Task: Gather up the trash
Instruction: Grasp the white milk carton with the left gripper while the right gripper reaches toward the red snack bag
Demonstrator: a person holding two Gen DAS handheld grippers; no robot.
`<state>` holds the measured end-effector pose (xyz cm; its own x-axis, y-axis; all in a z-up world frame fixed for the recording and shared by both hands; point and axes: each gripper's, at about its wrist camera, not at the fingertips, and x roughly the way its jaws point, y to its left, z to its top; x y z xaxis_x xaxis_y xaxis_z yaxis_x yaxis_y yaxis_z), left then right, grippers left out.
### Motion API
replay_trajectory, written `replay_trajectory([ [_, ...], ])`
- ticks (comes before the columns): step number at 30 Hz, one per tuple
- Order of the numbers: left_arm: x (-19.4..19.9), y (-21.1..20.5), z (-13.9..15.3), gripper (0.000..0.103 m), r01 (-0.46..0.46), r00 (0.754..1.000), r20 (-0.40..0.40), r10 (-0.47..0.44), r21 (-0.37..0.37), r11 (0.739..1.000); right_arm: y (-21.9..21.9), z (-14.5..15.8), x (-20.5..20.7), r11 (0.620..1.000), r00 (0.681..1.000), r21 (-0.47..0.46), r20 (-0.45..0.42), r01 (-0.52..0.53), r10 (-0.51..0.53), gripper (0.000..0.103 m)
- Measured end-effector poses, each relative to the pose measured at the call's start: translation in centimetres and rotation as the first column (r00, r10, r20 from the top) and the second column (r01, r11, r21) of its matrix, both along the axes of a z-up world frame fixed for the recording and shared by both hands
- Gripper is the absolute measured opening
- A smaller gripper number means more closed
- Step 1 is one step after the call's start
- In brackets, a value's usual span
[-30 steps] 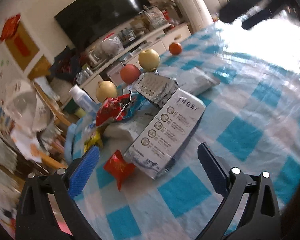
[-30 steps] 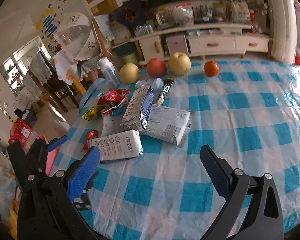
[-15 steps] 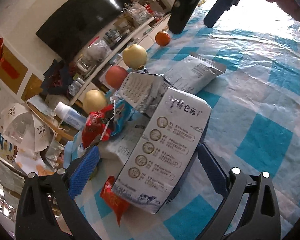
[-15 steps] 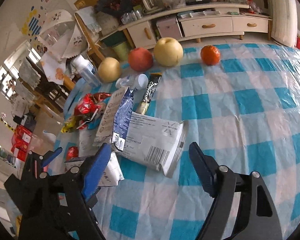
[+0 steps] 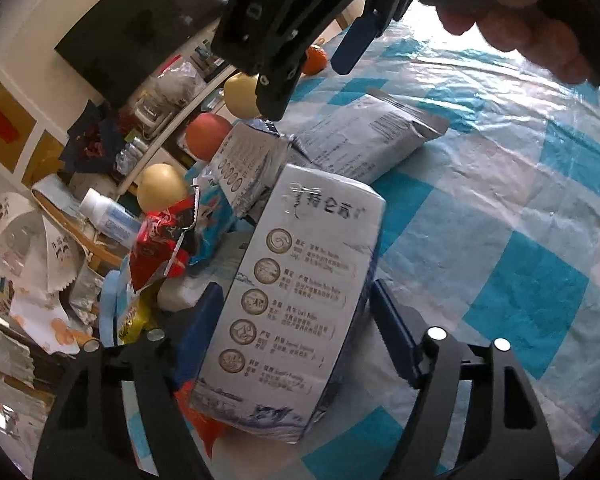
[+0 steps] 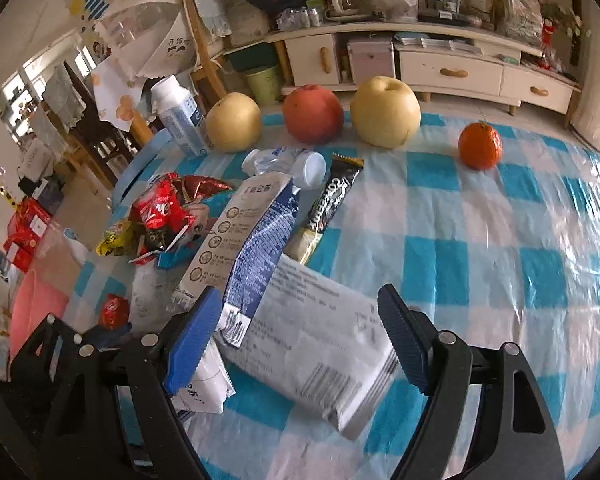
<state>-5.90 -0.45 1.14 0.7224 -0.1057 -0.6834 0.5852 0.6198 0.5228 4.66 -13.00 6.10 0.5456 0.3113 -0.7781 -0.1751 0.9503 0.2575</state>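
A white milk carton lies flat on the checked tablecloth. It sits between the fingers of my left gripper, whose jaws are closing, both pads against its long sides. My right gripper straddles a white mailing pouch with its jaws open; the right pad is beside the pouch's edge. A second carton with a blue side leans over the pouch. Red snack wrappers, a coffee sachet and a crushed clear bottle lie behind. In the left wrist view the right gripper hangs over the pouch.
Two pears, an apple and an orange line the table's far edge beside a white bottle. A pink bin stands off the table's left side. A hand holds the right gripper. Bare cloth lies to the right.
My left gripper came down around the milk carton and its jaws narrowed onto it. My right gripper moved forward and down over the white pouch, jaws narrower than a second ago.
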Motion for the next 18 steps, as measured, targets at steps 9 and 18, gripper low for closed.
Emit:
replay_trajectory([
  [9, 1.4, 4.0, 2.9, 0.059, -0.16, 0.979, -0.164, 0.118, -0.27, 0.949, 5.6, 3.7, 0.0, 0.988, 0.988, 0.091, 0.101, -0.124, 0.115, 0.088],
  [18, 0.9, 10.5, 4.6, 0.059, -0.307, 0.944, -0.254, 0.212, -0.433, 0.847, 10.8, 2.0, 3.4, 0.992, 0.991, 0.045, 0.055, -0.121, 0.119, 0.088],
])
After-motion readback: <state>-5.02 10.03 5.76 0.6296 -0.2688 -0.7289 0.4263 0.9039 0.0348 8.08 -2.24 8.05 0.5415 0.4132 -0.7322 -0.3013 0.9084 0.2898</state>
